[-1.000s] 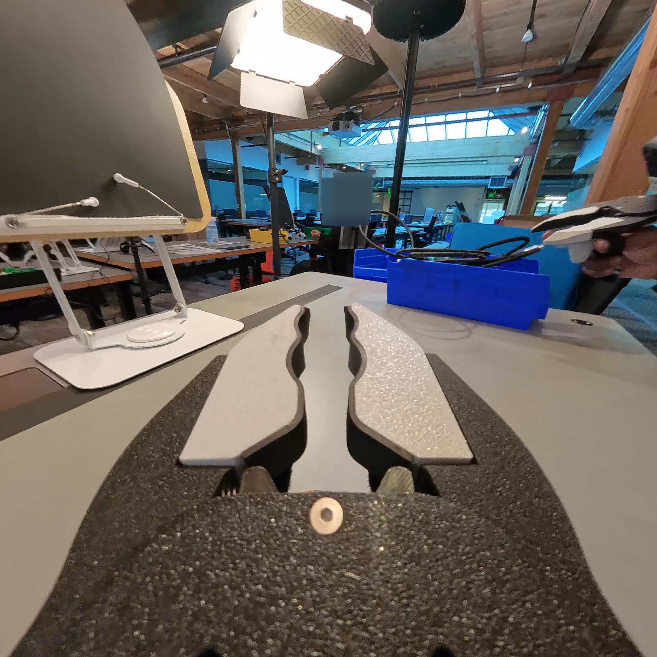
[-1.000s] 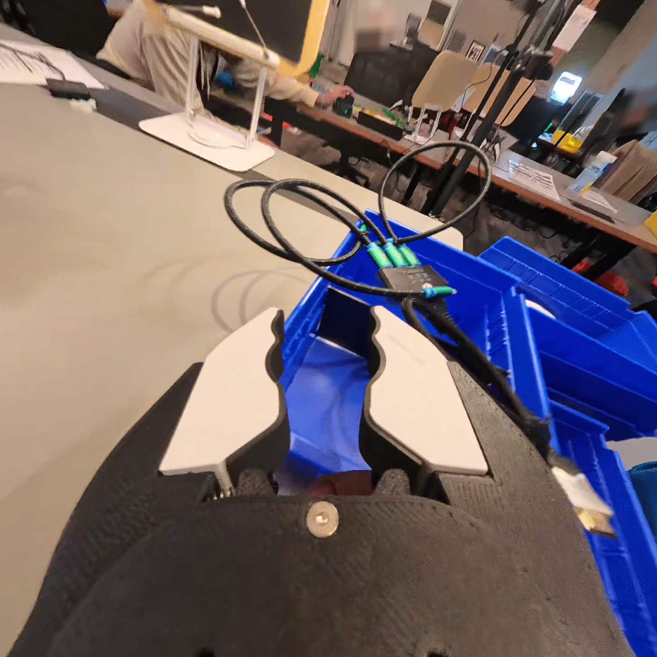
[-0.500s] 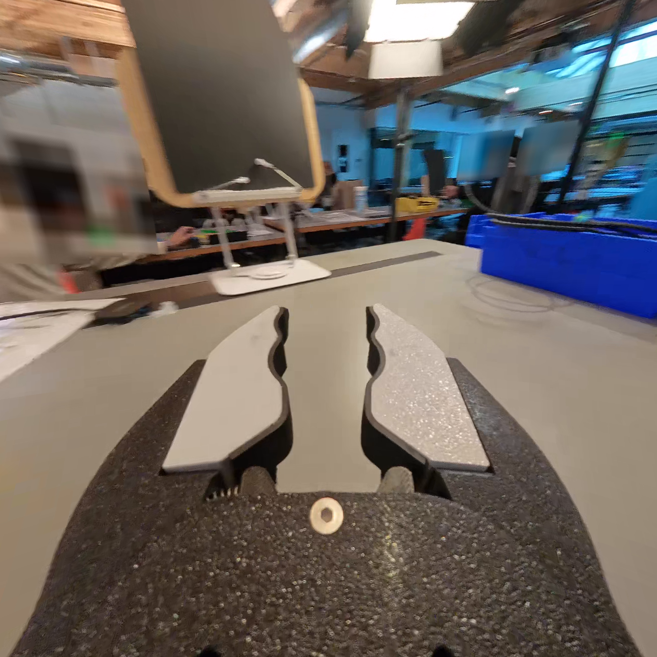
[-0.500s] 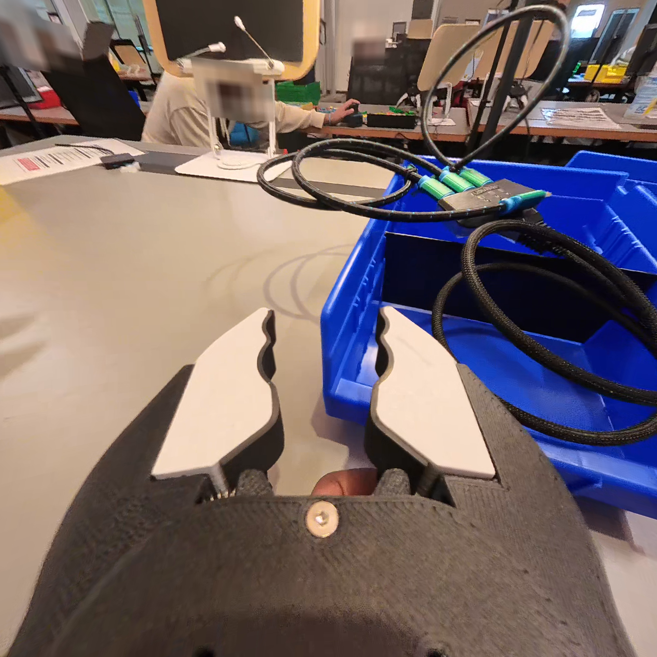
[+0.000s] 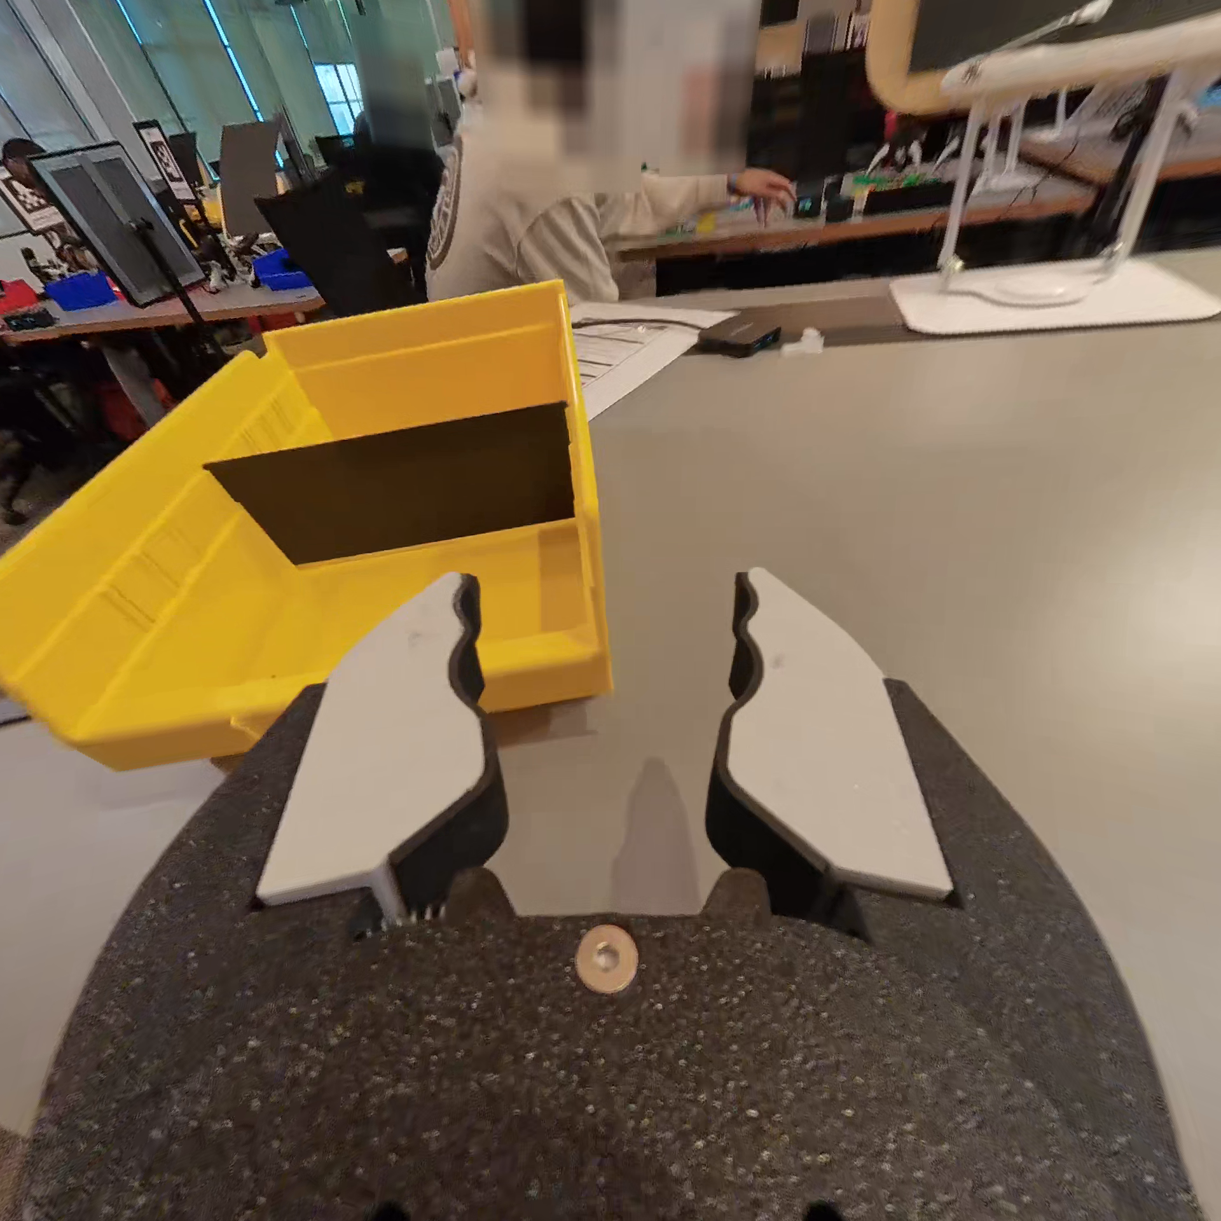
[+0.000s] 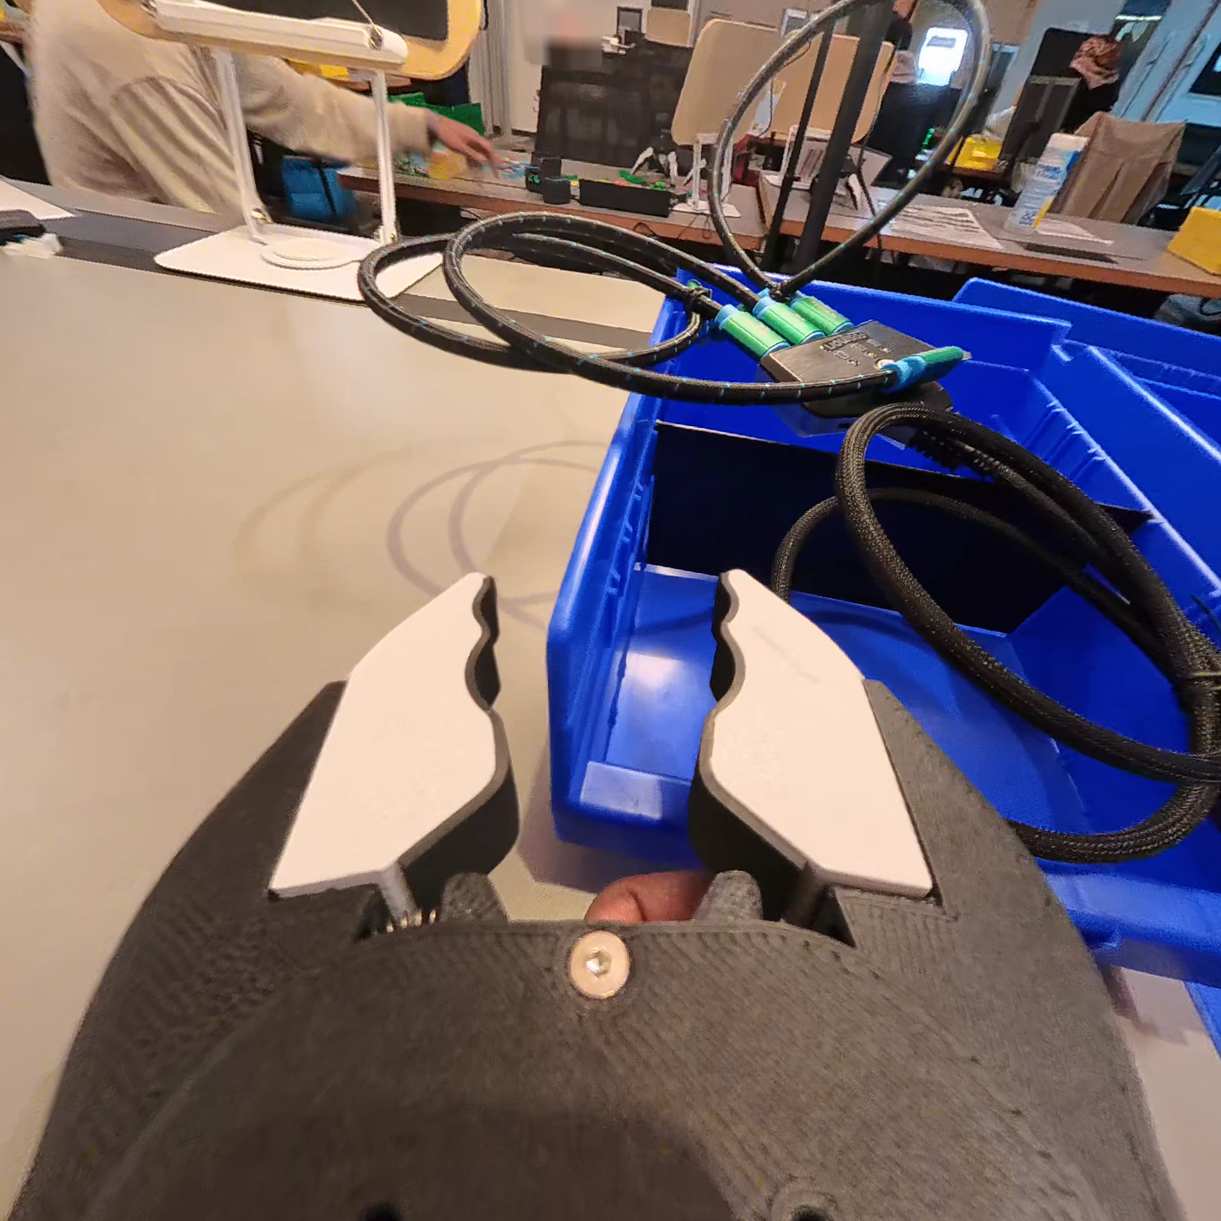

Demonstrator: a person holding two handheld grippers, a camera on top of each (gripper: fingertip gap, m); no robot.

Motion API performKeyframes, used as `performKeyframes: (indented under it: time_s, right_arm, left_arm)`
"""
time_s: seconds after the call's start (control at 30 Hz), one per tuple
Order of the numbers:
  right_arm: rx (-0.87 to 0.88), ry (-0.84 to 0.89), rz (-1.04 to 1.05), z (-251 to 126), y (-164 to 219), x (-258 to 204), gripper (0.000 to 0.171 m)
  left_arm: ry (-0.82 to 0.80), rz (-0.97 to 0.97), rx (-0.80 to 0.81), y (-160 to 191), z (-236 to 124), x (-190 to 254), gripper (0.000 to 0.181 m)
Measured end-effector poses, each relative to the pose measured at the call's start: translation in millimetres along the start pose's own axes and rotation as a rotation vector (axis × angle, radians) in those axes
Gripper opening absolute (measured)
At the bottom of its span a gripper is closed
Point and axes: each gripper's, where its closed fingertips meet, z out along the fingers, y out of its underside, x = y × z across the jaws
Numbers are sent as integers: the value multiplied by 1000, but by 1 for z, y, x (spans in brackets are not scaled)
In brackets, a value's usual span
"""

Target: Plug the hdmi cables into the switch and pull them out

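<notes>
In the right wrist view a dark HDMI switch (image 6: 834,353) rests on the far rim of a blue bin (image 6: 594,634). Three green-ended braided cables (image 6: 776,324) are plugged into its side and loop out over the table; a fourth green plug (image 6: 925,365) sits at its end. A thicker black cable (image 6: 1031,594) coils inside the bin. My right gripper (image 6: 604,594) is open and empty, low at the bin's near left corner. My left gripper (image 5: 604,585) is open and empty over the grey table, beside an empty yellow bin (image 5: 317,528).
A white stand (image 5: 1057,291) holding a board stands at the table's far edge; it also shows in the right wrist view (image 6: 297,258). A small dark box (image 5: 740,327) lies on papers (image 5: 621,363). More blue bins (image 6: 1123,357) sit to the right. A person sits behind. My right fingertips sit around 65 cm from my left ones. The fourth green plug (image 6: 925,365) is about 12 cm from my right fingertips.
My left gripper has swung left, from facing the blue bin to the yellow bin, and opened wider. My right gripper has dropped lower beside the blue bin and opened wider.
</notes>
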Motion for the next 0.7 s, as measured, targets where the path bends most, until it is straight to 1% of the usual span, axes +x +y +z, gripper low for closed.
performKeyframes:
  time_s: [0.07,0.13,0.2,0.23,0.3,0.33,0.43,0.6,0.7]
  right_arm:
    - [-5,23,-13,3,0,3,56]
    - [-4,52,-19,6,-1,7,45]
    - [2,50,-22,7,-2,8,38]
    - [5,38,-30,8,-3,6,32]
    - [11,26,-72,9,-3,2,12]
    - [12,37,-98,9,-4,2,7]
    - [14,42,-120,8,-3,2,5]
    - [15,-16,-123,-1,-1,-2,4]
    - [15,-96,-128,-8,0,-13,5]
  left_arm:
    - [-14,50,-52,0,20,-3,66]
    - [-18,99,-118,3,40,-4,55]
    - [-21,137,-171,7,54,-4,39]
    - [-26,161,-191,9,59,-4,26]
    - [-62,201,-189,10,61,-7,9]
    - [-63,203,-176,9,60,-8,6]
    - [-25,169,-129,11,44,-4,5]
    - [94,185,-28,18,-2,10,4]
    - [188,221,34,21,-30,21,4]
